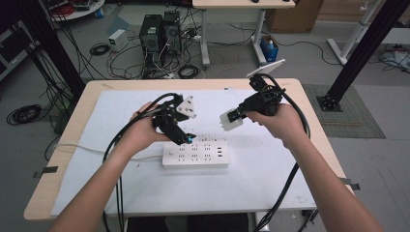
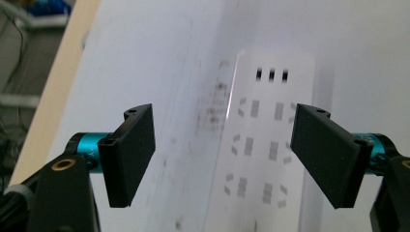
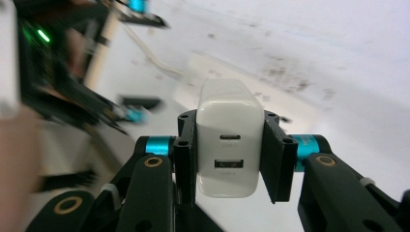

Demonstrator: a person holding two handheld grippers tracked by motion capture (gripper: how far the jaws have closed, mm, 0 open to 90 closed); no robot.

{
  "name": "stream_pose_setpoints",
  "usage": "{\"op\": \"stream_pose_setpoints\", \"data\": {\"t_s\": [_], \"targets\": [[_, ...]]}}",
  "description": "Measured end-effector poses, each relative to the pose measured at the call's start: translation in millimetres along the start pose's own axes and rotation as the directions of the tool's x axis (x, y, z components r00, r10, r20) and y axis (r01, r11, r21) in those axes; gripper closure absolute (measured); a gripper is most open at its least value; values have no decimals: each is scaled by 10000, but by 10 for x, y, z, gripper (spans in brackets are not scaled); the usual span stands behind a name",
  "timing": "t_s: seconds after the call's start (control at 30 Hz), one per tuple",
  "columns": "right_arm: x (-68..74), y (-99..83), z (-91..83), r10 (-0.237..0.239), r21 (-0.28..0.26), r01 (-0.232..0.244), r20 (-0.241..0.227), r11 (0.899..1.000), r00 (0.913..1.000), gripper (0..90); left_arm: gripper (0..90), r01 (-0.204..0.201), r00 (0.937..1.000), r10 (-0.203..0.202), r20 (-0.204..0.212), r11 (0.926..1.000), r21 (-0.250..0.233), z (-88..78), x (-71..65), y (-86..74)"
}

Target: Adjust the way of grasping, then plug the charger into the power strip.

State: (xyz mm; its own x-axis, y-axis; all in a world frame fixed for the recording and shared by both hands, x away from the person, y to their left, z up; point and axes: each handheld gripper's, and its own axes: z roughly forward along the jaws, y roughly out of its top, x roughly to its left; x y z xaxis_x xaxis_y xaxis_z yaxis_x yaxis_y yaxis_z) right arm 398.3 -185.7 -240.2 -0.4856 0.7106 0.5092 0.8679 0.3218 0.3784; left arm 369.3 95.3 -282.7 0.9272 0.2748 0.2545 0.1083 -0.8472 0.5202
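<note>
- Forearms and hands enter from the bottom of the high view, each holding a black two-jaw gripper above a white mat on a pale wooden table (image 1: 58,174).
- At upper right of centre in that view, the right gripper (image 1: 232,118) is clamped on a small white boxy plastic charger (image 1: 230,122), held in the air above and to the right of the power strip, not touching it.
- Seen in the right gripper view, the charger (image 3: 226,137) sits squarely between the pads, which press its two flat sides; two ports, one small oval and one wider rectangle, face the camera.
- Left of centre in the high view, the left gripper (image 1: 181,135) hovers just over the upper left edge of a white rectangular plastic power strip (image 1: 196,153); its jaws stand wide apart with nothing between them.
- Lower right in the left gripper view, the strip (image 2: 263,154) lies flat on the mat.
- Judged by its look, the charger is light, rigid and smooth, so it may slip or twist; the flat sides are the surest hold.
- No brand, label or writing can be read anywhere.
</note>
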Motion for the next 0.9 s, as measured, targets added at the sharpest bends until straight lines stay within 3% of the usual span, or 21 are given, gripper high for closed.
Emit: {"op": "stream_pose_setpoints", "data": {"t_s": [0.03, 0.07, 0.13, 0.17, 0.2, 0.27, 0.3, 0.33, 0.37, 0.43, 0.47, 0.53, 0.57, 0.63, 0.73, 0.8, 0.83, 0.87, 0.9], "targets": [[20, 5, -33, -467, 308, 442, 838, 9985, 9954, 627, 241, 625, 9980, -625, -25, 9950, 781, -54, 65, -122], [28, 6, -39, -846, 554, 779, 1327, 9954, 9875, 627, 241, 886, 9960, -873, -166, 9891, 1172, -76, 94, -184], [37, 4, -37, -1423, 1052, 1216, 2195, 9870, 9652, 627, 241, 1478, 9890, -1447, -301, 9693, 1967, -109, 161, -312], [35, 2, -31, -1731, 1342, 1436, 2436, 9805, 9543, 626, 241, 1620, 9868, -1562, -432, 9605, 2263, -124, 185, -373], [33, -1, -28, -2056, 1565, 1690, 2586, 9731, 9439, 626, 241, 1620, 9868, -1562, -432, 9605, 2263, -124, 185, -373], [36, -3, -24, -2714, 2099, 2157, 2895, 9536, 9179, 627, 241, 1854, 9827, -1785, -502, 9402, 2857, -146, 231, -490], [36, -3, -24, -2714, 2099, 2157, 2895, 9536, 9179, 627, 241, 1971, 9804, -1873, -612, 9312, 3067, -154, 245, -541], [48, 3, -24, -3221, 2562, 2461, 3190, 9348, 8913, 627, 241, 2103, 9776, -1984, -697, 9215, 3266, -160, 258, -591], [52, 10, -30, -3460, 2737, 2625, 3259, 9253, 8798, 627, 241, 2223, 9749, -2121, -677, 9103, 3492, -166, 275, -637], [60, 29, -51, -3859, 2999, 2940, 3192, 9076, 8656, 626, 241, 2434, 9695, -2358, -669, 8941, 3759, -172, 285, -713], [74, 38, -61, -3922, 3029, 2989, 3210, 9050, 8621, 627, 241, 2427, 9696, -2351, -676, 8908, 3841, -180, 286, -742], [77, 49, -73, -4022, 3091, 3071, 3182, 9001, 8585, 627, 241, 2507, 9674, -2453, -630, 8920, 3761, -199, 291, -795], [95, 67, -80, -4206, 3220, 3208, 3165, 8907, 8502, 626, 241, 2562, 9659, -2508, -639, 8918, 3728, -212, 293, -815], [114, 82, -85, -4327, 3250, 3320, 3168, 8855, 8440, 626, 241, 2703, 9622, -2625, -719, 8909, 3650, -247, 287, -854], [128, 94, -81, -4340, 3283, 3331, 3100, 8839, 8459, 627, 241, 2722, 9617, -2642, -724, 8913, 3627, -269, 283, -864], [137, 106, -50, -4540, 3440, 3476, 3056, 8723, 8369, 627, 241, 2684, 9628, -2606, -709, 8938, 3594, -296, 286, -873], [137, 106, -50, -4540, 3440, 3476, 3056, 8723, 8369, 627, 241, 2750, 9610, -2673, -712, 8951, 3511, -303, 285, -881], [138, 112, -12, -4822, 3603, 3717, 2938, 8556, 8253, 626, 241, 2768, 9605, -2683, -738, 8946, 3507, -314, 289, -884], [148, 116, 8, -4913, 3719, 3753, 2946, 8490, 8196, 626, 241, 2757, 9609, -2661, -765, 8952, 3502, -324, 294, -888]]}}
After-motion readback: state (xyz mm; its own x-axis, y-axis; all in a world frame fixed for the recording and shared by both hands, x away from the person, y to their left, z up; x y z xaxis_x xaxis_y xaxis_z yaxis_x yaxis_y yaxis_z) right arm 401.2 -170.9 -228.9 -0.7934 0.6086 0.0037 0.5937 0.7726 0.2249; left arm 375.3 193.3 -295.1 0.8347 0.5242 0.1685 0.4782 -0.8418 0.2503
